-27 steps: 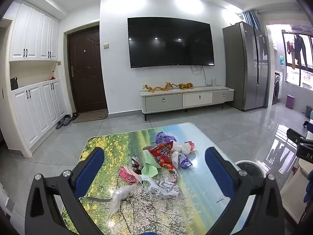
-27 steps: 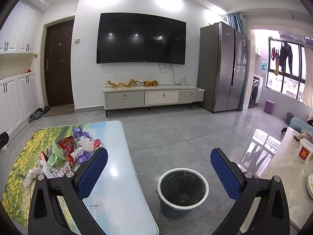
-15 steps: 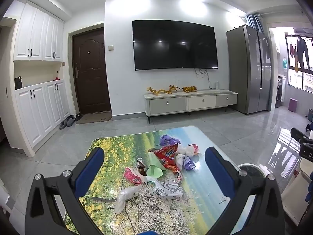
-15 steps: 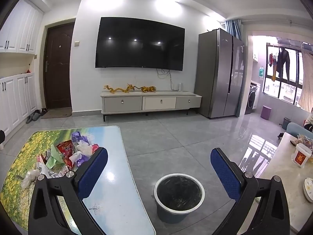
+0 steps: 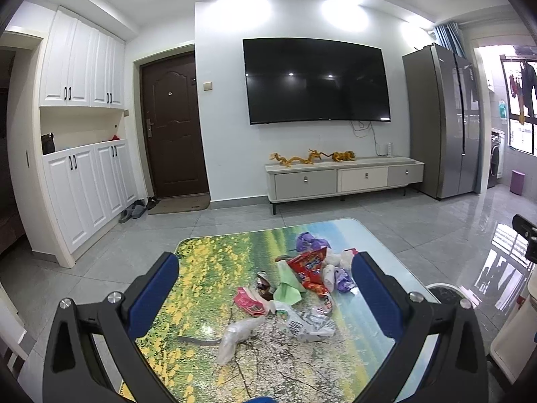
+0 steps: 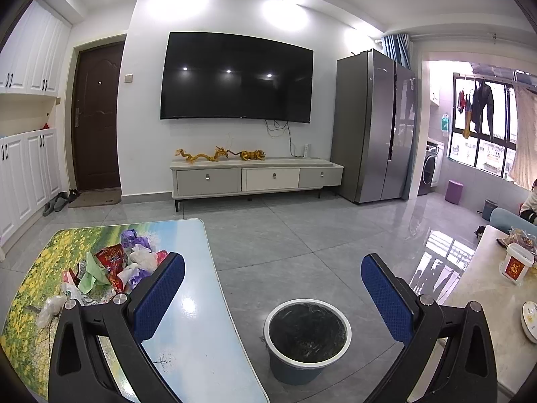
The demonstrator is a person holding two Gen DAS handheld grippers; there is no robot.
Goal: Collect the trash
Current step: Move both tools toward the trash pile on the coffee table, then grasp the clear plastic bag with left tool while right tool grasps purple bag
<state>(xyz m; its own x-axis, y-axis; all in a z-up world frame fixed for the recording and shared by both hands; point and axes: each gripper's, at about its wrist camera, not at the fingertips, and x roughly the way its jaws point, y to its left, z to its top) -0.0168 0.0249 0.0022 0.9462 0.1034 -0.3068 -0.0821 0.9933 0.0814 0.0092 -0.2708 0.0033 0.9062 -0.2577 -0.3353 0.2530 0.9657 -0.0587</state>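
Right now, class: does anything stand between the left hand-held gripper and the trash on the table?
Nothing visible does. The left hand-held gripper is open and empty above the table, and the trash lies uncovered ahead of its fingers.

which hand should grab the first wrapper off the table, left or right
Left, probably. The left hand-held gripper is open and frames the trash pile on the table. The right hand-held gripper, also open, faces the bin on the floor, with the pile off to its left.

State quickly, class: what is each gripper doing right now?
Left gripper: open, holding nothing, above the trash pile.
Right gripper: open, empty, above the bin.
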